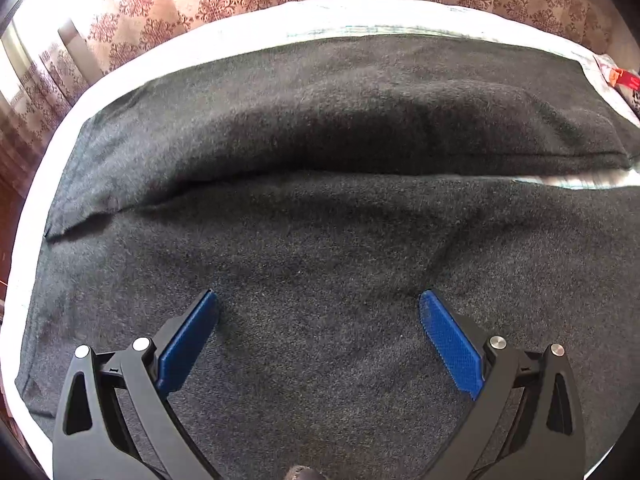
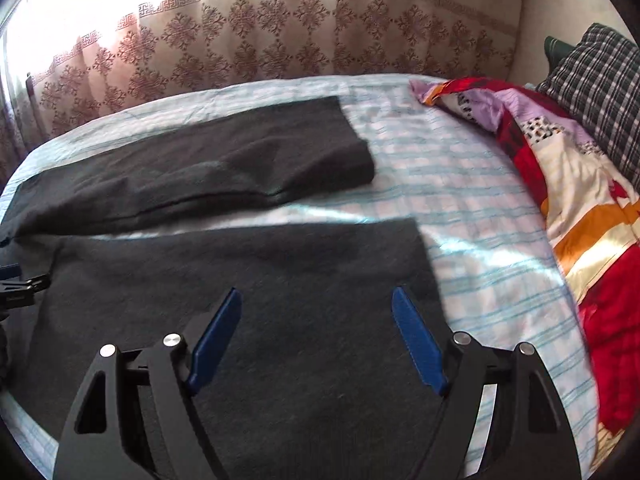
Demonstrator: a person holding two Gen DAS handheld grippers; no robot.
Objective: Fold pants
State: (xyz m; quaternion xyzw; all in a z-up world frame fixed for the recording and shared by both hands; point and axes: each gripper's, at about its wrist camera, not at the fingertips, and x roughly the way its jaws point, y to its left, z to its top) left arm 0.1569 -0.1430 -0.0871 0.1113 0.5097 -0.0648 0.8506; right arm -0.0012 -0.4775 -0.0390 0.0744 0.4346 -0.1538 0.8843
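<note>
Dark grey pants point(image 1: 320, 240) lie flat on a bed, the two legs side by side with a narrow gap between them. My left gripper point(image 1: 318, 300) is open and empty, just above the near leg. In the right wrist view the far leg point(image 2: 192, 168) and the near leg point(image 2: 260, 280) end on the sheet. My right gripper point(image 2: 316, 296) is open and empty above the near leg close to its hem. The left gripper's tip shows at the left edge of that view point(image 2: 20, 284).
The bed sheet point(image 2: 460, 200) is white with light blue stripes. A red, purple and orange patchwork quilt point(image 2: 560, 184) lies bunched at the right, with a checked pillow point(image 2: 596, 92) behind it. A patterned curtain point(image 2: 280, 40) hangs along the far side.
</note>
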